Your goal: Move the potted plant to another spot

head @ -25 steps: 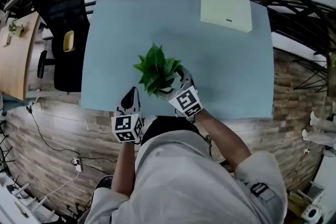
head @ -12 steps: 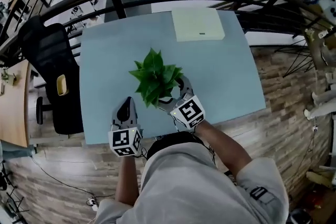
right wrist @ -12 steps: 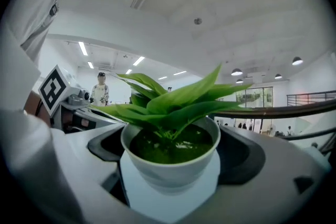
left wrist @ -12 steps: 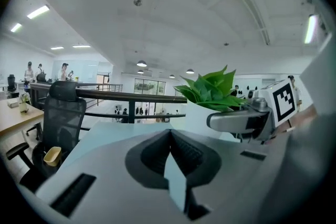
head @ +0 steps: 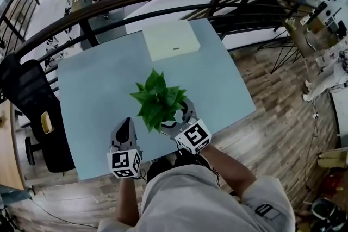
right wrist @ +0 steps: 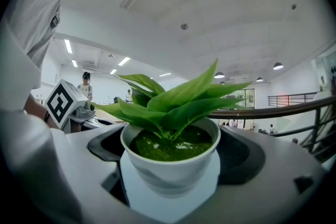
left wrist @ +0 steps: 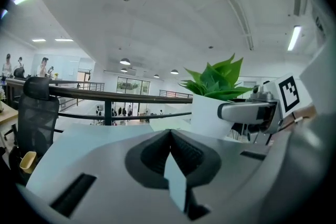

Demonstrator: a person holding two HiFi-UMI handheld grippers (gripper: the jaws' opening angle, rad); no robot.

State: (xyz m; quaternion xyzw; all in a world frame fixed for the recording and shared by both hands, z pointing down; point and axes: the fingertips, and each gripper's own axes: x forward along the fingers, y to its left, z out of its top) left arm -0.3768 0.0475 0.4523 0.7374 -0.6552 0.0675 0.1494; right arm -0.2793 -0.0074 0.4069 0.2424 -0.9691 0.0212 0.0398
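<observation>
White was the pot of the potted plant [right wrist: 169,162], and my right gripper [head: 184,116] had its jaws closed around that pot, one jaw on each side. The green leaves [head: 157,99] pointed up, so the pot stood upright. It was over the near part of the light blue bench [head: 92,84], close to my edge. It was well apart from the pale square sheet [head: 169,41] at the far side. I could not tell if the pot's bottom was touching the bench or was a bit above it. My left gripper [head: 125,129] was beside the plant, not touching it. Its jaws were pressed together with nothing between them.

I think this was the carrying part of the job. To do it well, I should squeeze firmly but not too hard, because the pot looked like a thin cup that could bend. I should lift it clear of the bench, hold it level so nothing tips out, and go slowly to a bare spot. Then I should set it down flat before letting go. The left gripper should stay out of the way.
</observation>
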